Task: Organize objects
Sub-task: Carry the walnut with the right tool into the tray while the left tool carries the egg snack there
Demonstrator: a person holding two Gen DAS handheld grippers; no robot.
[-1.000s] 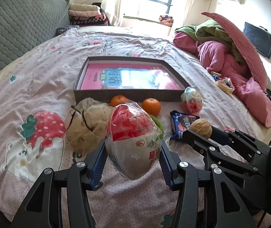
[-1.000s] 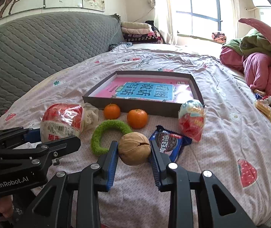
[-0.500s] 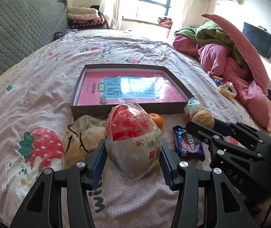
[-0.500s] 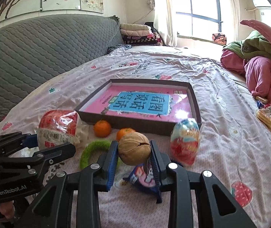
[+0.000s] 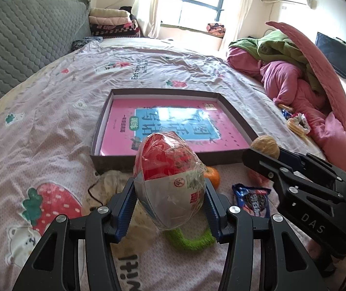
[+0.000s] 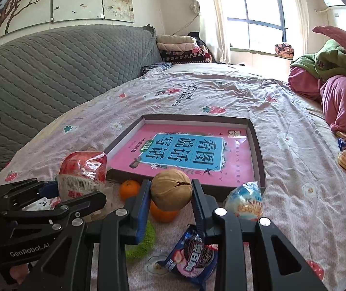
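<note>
Left wrist view: left gripper clamped around one plastic-wrapped bowl with a red top and white base, jaws part-way apart with blue pads pressed to both its sides, bowl held clear of the bedding just short of the near wall of the tray. Right wrist view: right gripper closed tight on one walnut, cracked shell facing the camera, lifted above the fruit near the tray's front edge.

Counted across both views:
- One shallow dark tray, middle of the bed, holding one pink book with a blue title panel
- Two oranges, one at left of the walnut, one directly beneath it
- One green fuzzy ring, near side, partly hidden under the bowl
- One blue cookie packet, nearest of the loose items
- One wrapped egg-shaped sweet, right of the walnut, just beside the tray's near right corner
- One pale mesh bag, left of the bowl, mostly hidden

Pink bedsheet printed with strawberries and bears, wrinkled. Grey quilted headboard far left, folded blankets beside it, bright window at the far wall, heap of pink and green bedding at far right
</note>
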